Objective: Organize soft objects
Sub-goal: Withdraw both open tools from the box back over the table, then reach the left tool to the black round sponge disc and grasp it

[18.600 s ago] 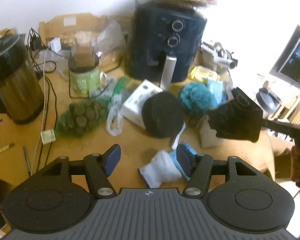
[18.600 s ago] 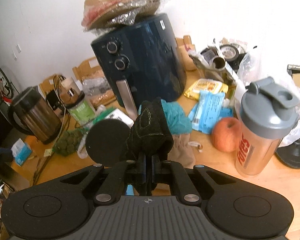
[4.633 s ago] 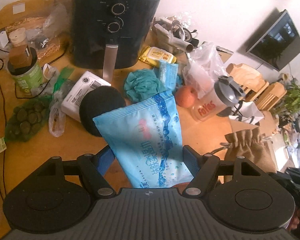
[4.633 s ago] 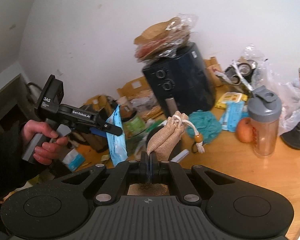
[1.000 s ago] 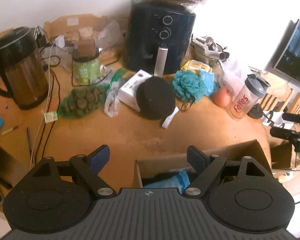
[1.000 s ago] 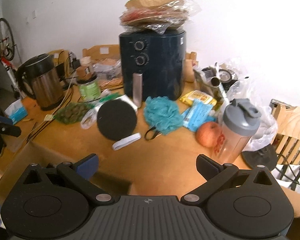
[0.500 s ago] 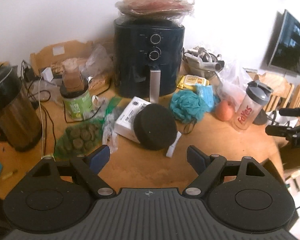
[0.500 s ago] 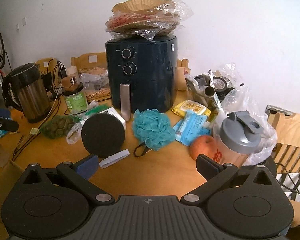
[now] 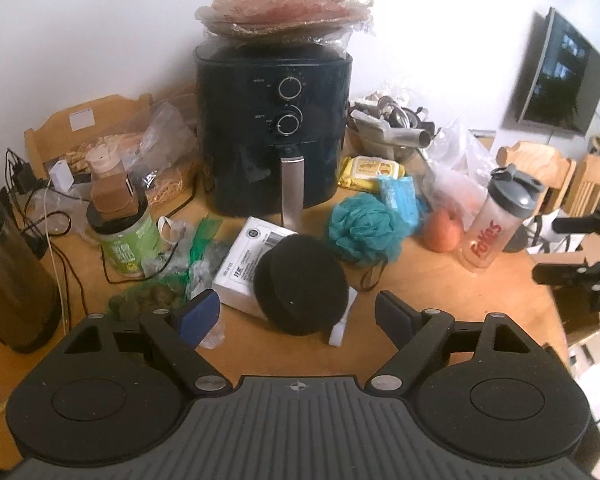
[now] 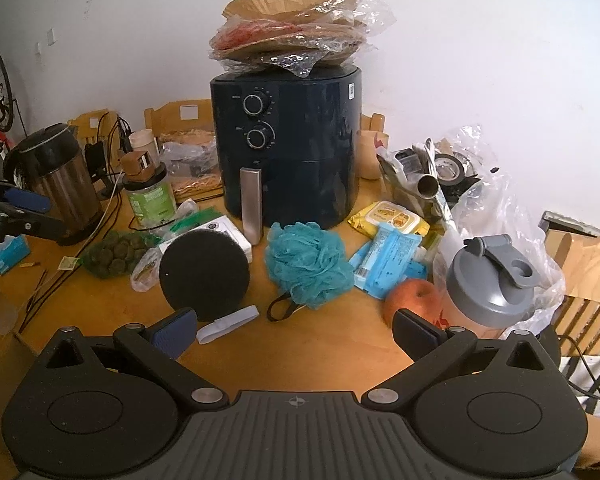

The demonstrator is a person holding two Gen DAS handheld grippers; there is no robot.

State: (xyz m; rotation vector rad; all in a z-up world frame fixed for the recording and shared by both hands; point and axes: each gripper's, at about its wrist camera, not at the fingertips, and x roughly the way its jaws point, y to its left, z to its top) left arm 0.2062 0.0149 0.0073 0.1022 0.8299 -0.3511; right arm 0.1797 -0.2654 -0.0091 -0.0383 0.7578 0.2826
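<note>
A black round sponge (image 9: 300, 284) (image 10: 204, 274) leans on a white box (image 9: 244, 264) in the middle of the wooden table (image 10: 320, 356). To its right lies a teal bath pouf (image 9: 364, 228) (image 10: 308, 264), and a white strap (image 10: 228, 329) lies in front of the sponge. My left gripper (image 9: 296, 312) hovers just short of the sponge, its jaws opening with nothing between them. My right gripper (image 10: 295, 330) stands open and empty before the pouf. Each gripper also shows at the edge of the other's view: the left gripper (image 10: 16, 208) and the right gripper (image 9: 576, 256).
A dark air fryer (image 9: 274, 136) topped with wrapped paper plates stands at the back. A steel kettle (image 10: 56, 176), cables and a green jar (image 9: 124, 236) crowd the left. An apple (image 10: 412, 300), shaker bottle (image 10: 488, 292), blue wipes pack (image 10: 388, 260) and plastic bags fill the right.
Both grippers have moved forward over the table, and the open cardboard box has dropped out of view at the bottom. The left view has levelled out and the sponge now sits closer.
</note>
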